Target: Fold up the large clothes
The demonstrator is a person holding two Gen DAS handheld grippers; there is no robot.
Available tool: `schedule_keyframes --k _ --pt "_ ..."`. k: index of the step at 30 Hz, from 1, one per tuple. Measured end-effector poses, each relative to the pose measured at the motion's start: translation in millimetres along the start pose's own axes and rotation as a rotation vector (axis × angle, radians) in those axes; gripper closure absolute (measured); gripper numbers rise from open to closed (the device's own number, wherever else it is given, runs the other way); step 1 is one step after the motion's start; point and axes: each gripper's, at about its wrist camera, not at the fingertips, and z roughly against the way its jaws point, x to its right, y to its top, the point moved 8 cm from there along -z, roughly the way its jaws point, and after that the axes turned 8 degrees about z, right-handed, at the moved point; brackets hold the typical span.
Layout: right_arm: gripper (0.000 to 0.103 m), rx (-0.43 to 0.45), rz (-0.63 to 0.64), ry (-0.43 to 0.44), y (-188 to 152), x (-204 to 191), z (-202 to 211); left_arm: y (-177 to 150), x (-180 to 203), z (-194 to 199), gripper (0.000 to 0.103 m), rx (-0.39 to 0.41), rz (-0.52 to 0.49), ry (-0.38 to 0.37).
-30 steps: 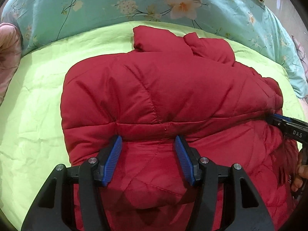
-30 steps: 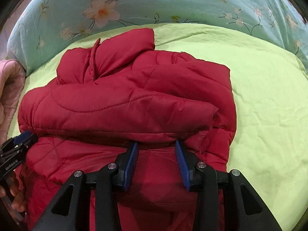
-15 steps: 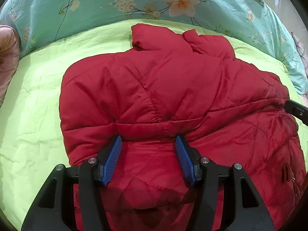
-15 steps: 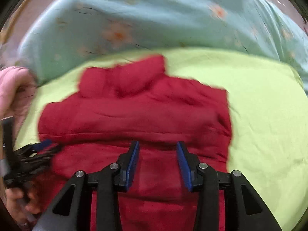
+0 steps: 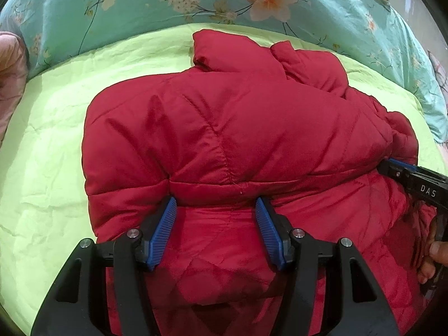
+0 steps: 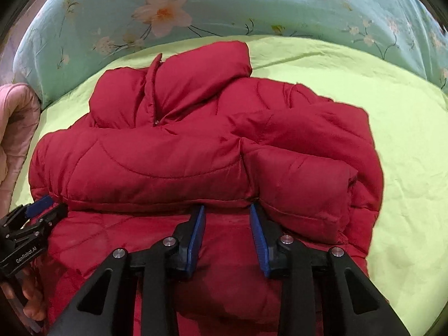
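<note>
A red puffer jacket [image 5: 238,128] lies on the lime-green sheet [image 5: 50,168], collar [image 6: 196,78] at the far end and sleeves folded across the chest. My left gripper [image 5: 215,204] is at the jacket's near left part, jaws half wide and shut on a thick bulge of hem fabric. My right gripper [image 6: 226,210] sits at the near right part just below the folded sleeve [image 6: 302,187]. Its jaws are closing, and the pads press into a fold of the jacket [image 6: 168,162]. Each gripper shows at the edge of the other's view: the right gripper [image 5: 392,165], the left gripper [image 6: 47,210].
A teal floral quilt [image 5: 140,5] runs along the far side of the bed. A pink padded cloth [image 6: 16,128] lies at the left edge. Bare green sheet [image 6: 406,140] spreads right of the jacket. A hand [image 5: 436,252] holds the right gripper's handle.
The right gripper pulled back from the jacket half a second ago and has come close again, its jaws now narrower. The left gripper has stayed where it was.
</note>
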Motion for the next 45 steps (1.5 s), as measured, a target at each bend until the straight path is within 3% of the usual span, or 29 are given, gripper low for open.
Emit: schedule_keyframes --k 4,7,11,15,23,32,45 --pt "0.07 0.008 -0.005 0.011 -7 1 21 -3 -2 9 0.045 0.0 -0.013 -0.01" --pt "0.069 0.016 -0.015 -0.042 -16 15 38 -7 -4 17 0.045 0.006 -0.005 -0.005" --pt "0.067 -0.014 -0.03 -0.033 -23 29 30 -9 -4 15 0.044 -0.004 -0.003 0.016" --pt "0.067 -0.032 0.009 -0.079 -18 24 30 -7 -6 18 0.044 -0.021 0.009 0.024" --pt "0.064 0.026 -0.058 0.008 -22 25 81 -19 -22 63 0.042 0.003 0.054 0.042" --pt "0.05 0.072 -0.047 0.088 -78 13 150 -63 -36 104 0.041 -0.002 0.092 0.045" --pt "0.043 0.054 -0.059 0.118 -162 16 194 -136 -61 140 0.041 -0.011 0.128 0.037"
